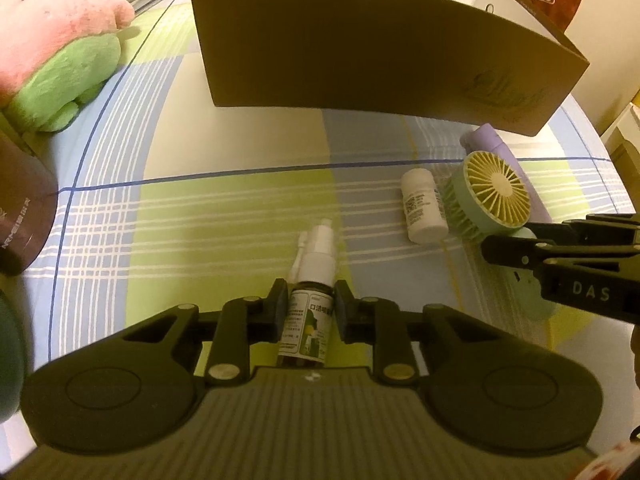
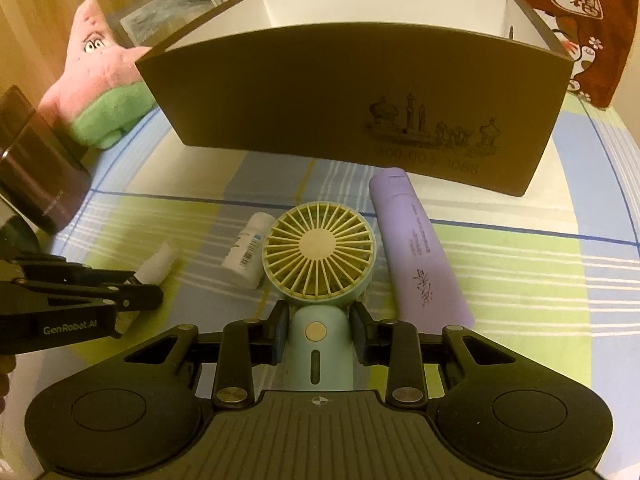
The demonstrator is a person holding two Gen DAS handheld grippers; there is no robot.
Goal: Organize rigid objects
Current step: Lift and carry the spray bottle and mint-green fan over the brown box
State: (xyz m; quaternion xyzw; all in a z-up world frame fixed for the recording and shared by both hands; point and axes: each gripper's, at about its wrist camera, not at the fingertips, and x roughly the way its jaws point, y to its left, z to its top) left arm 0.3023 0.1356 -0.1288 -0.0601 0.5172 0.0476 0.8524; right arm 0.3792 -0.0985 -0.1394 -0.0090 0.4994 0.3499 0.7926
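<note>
Plaid cloth [image 1: 224,216], ribbed round fan [image 2: 318,254]

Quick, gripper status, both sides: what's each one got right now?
Left gripper: closed on the spray bottle.
Right gripper: closed on the handle of the mini fan.

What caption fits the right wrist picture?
Right gripper clamps the mint-green handheld fan before the brown cardboard box.

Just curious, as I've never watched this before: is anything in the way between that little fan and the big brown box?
Nothing visible blocks it. The fan, held in the right gripper, faces the box across bare cloth. The purple tube and white bottle lie to either side.
</note>
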